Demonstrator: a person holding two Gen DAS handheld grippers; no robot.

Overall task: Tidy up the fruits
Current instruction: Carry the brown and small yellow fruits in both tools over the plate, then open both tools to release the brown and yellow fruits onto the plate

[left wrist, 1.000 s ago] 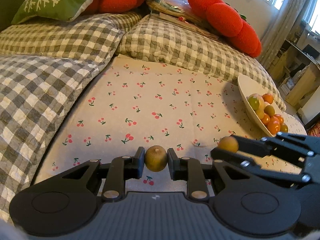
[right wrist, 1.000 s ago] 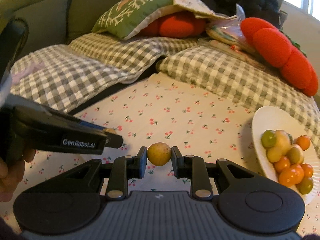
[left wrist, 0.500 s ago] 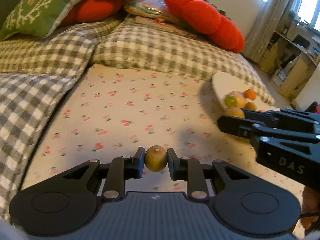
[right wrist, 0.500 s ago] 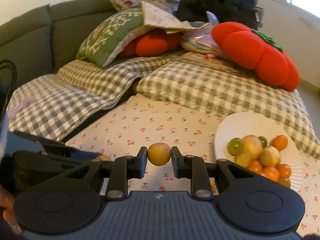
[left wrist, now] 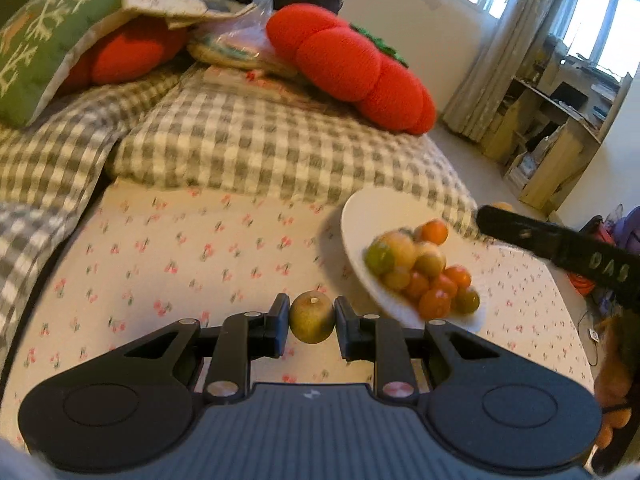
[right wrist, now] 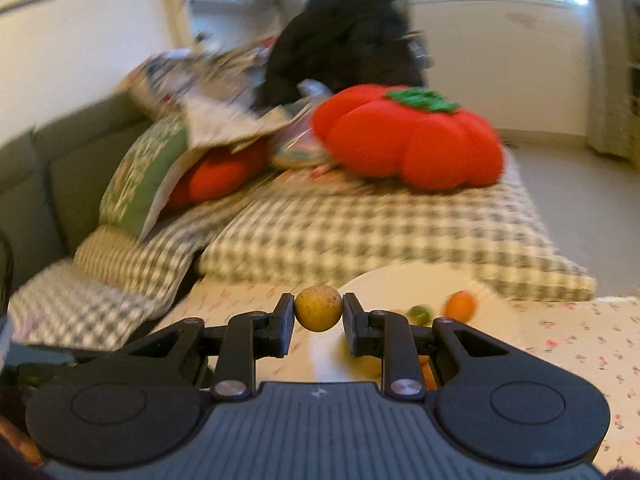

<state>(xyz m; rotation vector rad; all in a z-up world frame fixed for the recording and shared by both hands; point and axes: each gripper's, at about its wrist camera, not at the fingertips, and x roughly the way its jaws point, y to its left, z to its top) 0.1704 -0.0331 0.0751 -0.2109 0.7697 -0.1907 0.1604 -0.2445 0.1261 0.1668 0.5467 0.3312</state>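
Holding one small fruit each, both grippers are clamped narrow. Left gripper (left wrist: 312, 322): brownish-green fruit (left wrist: 312, 322) pinched between pads, stem end up. Right gripper (right wrist: 319, 309): yellow speckled fruit (right wrist: 319, 309) pinched same way. No slip seen in either grip.

Change vs. 1 s ago:
- Both units were low over the cherry-print cloth (left wrist: 192, 256), plate off to the right edge of each view.
- Plate (left wrist: 354, 216) now sits just ahead-right of left gripper, w/ fruit pile (left wrist: 420, 272) centred on it.
- Right wrist view: plate rim (right wrist: 384, 276) directly under/behind the held fruit; an orange (right wrist: 460, 306) and a green one (right wrist: 420, 312) show just past the fingers.
- Right gripper's body also appears in left view as a black bar at right edge, above plate's far side.
- Background blurred in right view, so unit is in fast transit.

Meaning for task: pick phase done for both pcs; carry phase nearly done. Right gripper looks first in line to release, being over the plate. Left is near the plate's edge, not yet above it.

Caution: pile is heaped toward near rim; drop on bare far part of plate to avoid roll-off.
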